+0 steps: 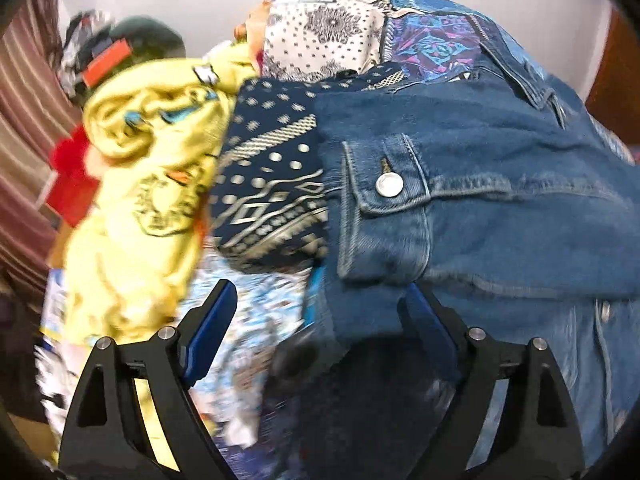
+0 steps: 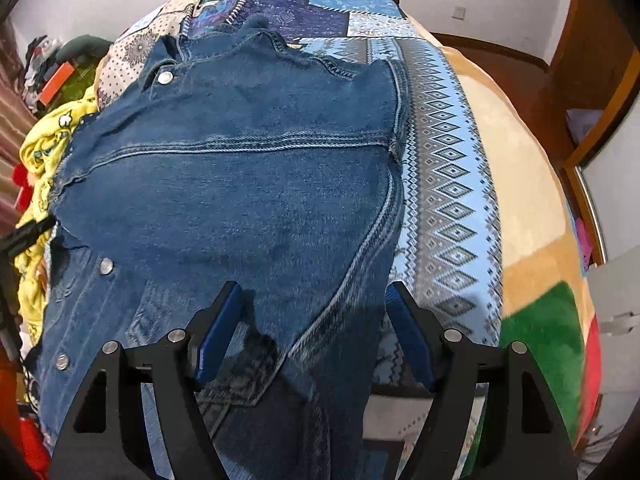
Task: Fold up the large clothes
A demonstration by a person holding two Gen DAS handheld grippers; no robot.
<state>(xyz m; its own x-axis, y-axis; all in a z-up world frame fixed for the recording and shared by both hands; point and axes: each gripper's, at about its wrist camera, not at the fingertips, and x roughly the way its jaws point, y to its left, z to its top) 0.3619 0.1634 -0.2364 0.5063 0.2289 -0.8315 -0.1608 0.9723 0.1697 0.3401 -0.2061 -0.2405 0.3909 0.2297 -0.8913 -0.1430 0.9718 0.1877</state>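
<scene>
Blue-padded fingers of the left gripper [image 1: 316,312] stand spread apart, gripping nothing, directly over the edge of the denim jacket [image 1: 480,200] near its buttoned cuff [image 1: 388,184]. Right gripper [image 2: 314,314] is likewise released, its fingers wide above the jacket's lower panel. Jacket lies spread on a patchwork bedspread [image 2: 448,184] covering the bed. A crumpled yellow printed garment [image 1: 136,184] lies beside the jacket, touching a navy patterned cloth [image 1: 272,176].
</scene>
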